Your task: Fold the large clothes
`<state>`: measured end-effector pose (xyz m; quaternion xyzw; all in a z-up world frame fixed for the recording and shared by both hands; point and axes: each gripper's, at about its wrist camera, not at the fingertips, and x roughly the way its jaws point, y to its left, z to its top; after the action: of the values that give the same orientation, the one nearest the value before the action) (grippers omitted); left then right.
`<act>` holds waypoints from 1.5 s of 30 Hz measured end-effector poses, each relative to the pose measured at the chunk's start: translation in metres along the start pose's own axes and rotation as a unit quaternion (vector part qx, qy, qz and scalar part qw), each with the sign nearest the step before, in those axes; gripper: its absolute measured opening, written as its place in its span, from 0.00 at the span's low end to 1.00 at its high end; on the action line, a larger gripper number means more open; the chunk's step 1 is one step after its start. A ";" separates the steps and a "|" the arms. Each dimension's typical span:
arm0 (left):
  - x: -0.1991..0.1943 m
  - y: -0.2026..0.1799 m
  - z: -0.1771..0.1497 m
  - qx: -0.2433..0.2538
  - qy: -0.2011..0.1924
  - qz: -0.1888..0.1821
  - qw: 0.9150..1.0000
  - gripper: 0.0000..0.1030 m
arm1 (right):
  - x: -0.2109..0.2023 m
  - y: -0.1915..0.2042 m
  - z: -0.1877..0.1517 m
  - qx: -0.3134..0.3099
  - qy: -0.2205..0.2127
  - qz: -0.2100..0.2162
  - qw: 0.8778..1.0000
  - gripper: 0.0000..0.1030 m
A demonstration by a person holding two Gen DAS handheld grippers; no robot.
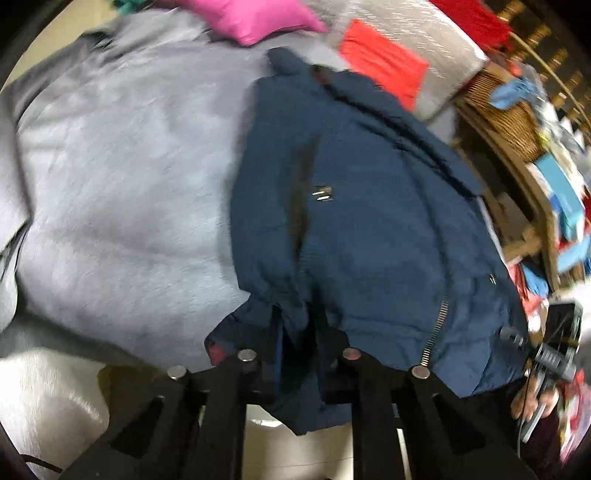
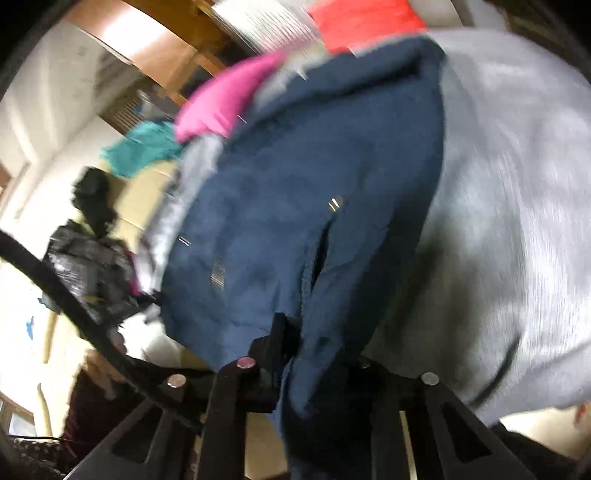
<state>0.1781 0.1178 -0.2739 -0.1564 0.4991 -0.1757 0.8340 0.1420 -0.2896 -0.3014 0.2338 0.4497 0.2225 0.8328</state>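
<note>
We've got both tongs clamped on the navy jacket (image 1: 362,206): left tongs (image 1: 299,360) grip its bunched hem, right tongs (image 2: 303,369) pinch another fold of the same hem. The jacket lies on the grey blanket (image 1: 122,192) covering the bed, hem hanging over the near edge. Clutter beyond it: pink cushion (image 1: 251,18), red cloth (image 1: 384,62), wicker basket (image 1: 506,114) at the bed's right side. Both views are motion-blurred.
</note>
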 end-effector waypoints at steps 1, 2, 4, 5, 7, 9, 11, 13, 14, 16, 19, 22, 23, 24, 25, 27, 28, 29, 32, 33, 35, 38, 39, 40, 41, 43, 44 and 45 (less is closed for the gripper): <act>-0.005 -0.004 0.001 0.008 -0.009 -0.020 1.000 0.12 | -0.005 0.004 0.004 -0.004 -0.013 0.009 1.000 0.15; -0.011 -0.007 0.002 0.012 -0.018 -0.039 0.999 0.12 | -0.007 0.008 0.008 -0.011 -0.023 0.012 1.000 0.15; -0.022 -0.012 0.009 0.012 -0.047 -0.082 0.995 0.12 | 0.001 0.011 0.015 -0.022 -0.015 0.000 1.000 0.14; -0.024 -0.011 0.012 0.006 -0.055 -0.100 0.993 0.12 | 0.010 0.010 0.018 -0.018 0.000 -0.010 1.000 0.14; -0.021 -0.007 0.018 -0.010 -0.047 -0.115 0.992 0.12 | 0.014 0.010 0.021 -0.017 0.004 -0.008 1.000 0.14; -0.019 -0.004 0.020 -0.013 -0.041 -0.109 0.993 0.12 | 0.004 0.015 0.025 -0.022 -0.017 0.011 1.000 0.14; -0.024 -0.006 0.027 -0.012 -0.052 -0.121 0.991 0.12 | -0.011 0.021 0.030 -0.029 -0.048 0.025 0.998 0.13; -0.032 -0.016 0.042 -0.006 -0.073 -0.122 0.990 0.12 | -0.022 0.027 0.040 -0.042 -0.082 0.021 0.995 0.13; -0.033 -0.020 0.050 -0.005 -0.084 -0.121 0.989 0.12 | -0.025 0.030 0.047 -0.050 -0.101 0.015 0.994 0.13; -0.042 -0.023 0.069 -0.011 -0.111 -0.125 0.986 0.12 | -0.032 0.027 0.065 -0.045 -0.139 0.013 0.989 0.13; -0.048 -0.023 0.102 -0.027 -0.149 -0.121 0.981 0.12 | -0.040 0.016 0.096 -0.019 -0.197 0.018 0.980 0.12; -0.052 -0.018 0.134 -0.055 -0.194 -0.125 0.971 0.12 | -0.042 0.003 0.130 0.009 -0.240 0.018 0.971 0.12; -0.053 -0.017 0.146 -0.063 -0.210 -0.121 0.968 0.12 | -0.039 -0.004 0.145 0.019 -0.252 0.017 0.967 0.12; -0.053 -0.016 0.154 -0.067 -0.219 -0.116 0.966 0.12 | -0.036 -0.007 0.154 0.024 -0.258 0.014 0.966 0.12; -0.050 -0.019 0.166 -0.071 -0.233 -0.105 0.964 0.12 | -0.031 -0.011 0.167 0.030 -0.266 0.008 0.964 0.12; -0.041 -0.023 0.182 -0.072 -0.251 -0.087 0.961 0.12 | -0.021 -0.020 0.190 0.041 -0.278 -0.003 0.960 0.12; -0.036 -0.026 0.191 -0.072 -0.258 -0.079 0.960 0.12 | -0.017 -0.028 0.202 0.052 -0.282 -0.003 0.958 0.12; -0.030 -0.027 0.199 -0.072 -0.262 -0.073 0.960 0.12 | -0.010 -0.037 0.215 0.065 -0.284 0.000 0.957 0.12; -0.005 -0.029 0.224 -0.078 -0.259 -0.058 0.961 0.11 | 0.012 -0.051 0.243 0.083 -0.282 -0.004 0.956 0.12; 0.003 -0.027 0.230 -0.084 -0.257 -0.055 0.961 0.11 | 0.018 -0.055 0.252 0.087 -0.280 -0.007 0.956 0.12; 0.021 -0.023 0.247 -0.093 -0.250 -0.049 0.962 0.11 | 0.028 -0.061 0.266 0.091 -0.276 -0.011 0.957 0.12; 0.045 -0.016 0.269 -0.106 -0.230 -0.039 0.967 0.11 | 0.042 -0.074 0.288 0.099 -0.268 -0.013 0.958 0.12; 0.054 -0.013 0.276 -0.110 -0.224 -0.035 0.968 0.11 | 0.046 -0.077 0.294 0.102 -0.265 -0.013 0.959 0.12; 0.061 -0.012 0.282 -0.111 -0.221 -0.031 0.968 0.11 | 0.050 -0.082 0.300 0.104 -0.263 -0.013 0.959 0.11; 0.065 -0.012 0.287 -0.110 -0.220 -0.030 0.969 0.11 | 0.054 -0.087 0.308 0.109 -0.260 -0.014 0.959 0.11; 0.075 -0.014 0.300 -0.102 -0.218 -0.023 0.970 0.12 | 0.061 -0.095 0.317 0.119 -0.259 -0.014 0.958 0.11; 0.078 -0.015 0.305 -0.097 -0.217 -0.020 0.971 0.12 | 0.064 -0.100 0.321 0.128 -0.260 -0.011 0.957 0.11; 0.083 -0.016 0.311 -0.093 -0.216 -0.018 0.972 0.12 | 0.066 -0.104 0.324 0.136 -0.261 -0.008 0.956 0.11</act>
<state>0.4880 0.0930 -0.1906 -0.2771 0.3180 -0.1056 0.9005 0.4679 -0.3951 -0.2481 0.3912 0.2446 0.0838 0.8832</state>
